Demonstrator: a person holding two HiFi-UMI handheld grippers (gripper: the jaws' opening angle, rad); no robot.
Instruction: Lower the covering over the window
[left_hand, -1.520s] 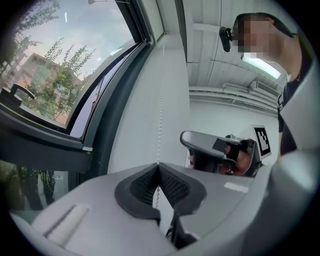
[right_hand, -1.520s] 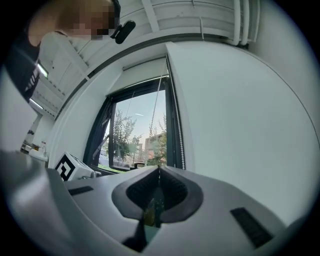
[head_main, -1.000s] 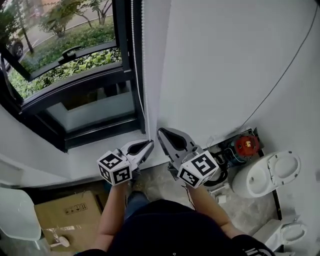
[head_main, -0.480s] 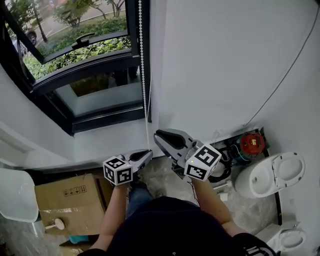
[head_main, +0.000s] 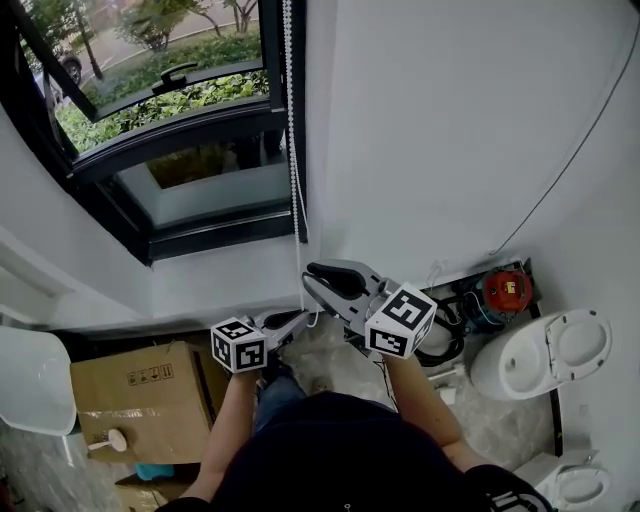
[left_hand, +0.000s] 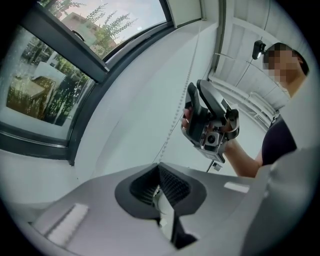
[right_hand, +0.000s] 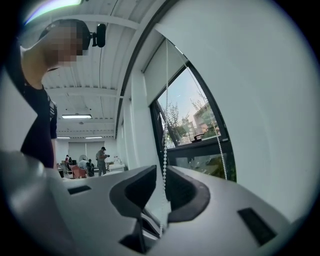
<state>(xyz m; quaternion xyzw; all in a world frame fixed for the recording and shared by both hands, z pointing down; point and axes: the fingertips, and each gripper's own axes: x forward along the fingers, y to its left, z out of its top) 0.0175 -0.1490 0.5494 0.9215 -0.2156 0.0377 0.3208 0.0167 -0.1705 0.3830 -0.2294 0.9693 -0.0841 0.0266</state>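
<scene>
Where the chain hangs: a white bead chain (head_main: 294, 150) drops along the window's right edge, down to both hand-held grippers at the foot of the white wall (head_main: 450, 130).
Left gripper: the left gripper (head_main: 300, 318) has its jaws pressed together on the chain, which rises straight out of its pads.
Right gripper: the right gripper (head_main: 312, 272) sits just beyond and above the left one on the same chain; its jaws have just been opening and stand narrowly apart, with the beads running between the pads but not squeezed.
Window: the dark-framed window (head_main: 200, 225) lies above and to the left of both grippers, its glass uncovered in the head view, with greenery outside.
Covering: in the right gripper view a pale panel (right_hand: 152, 80) fills the top of the window, high above the jaws; whether it is the blind cannot be told.
Left of the left gripper: a cardboard box (head_main: 135, 385) on the floor.
Right of the right gripper: a white toilet (head_main: 530, 350) and a red device (head_main: 505, 288).
</scene>
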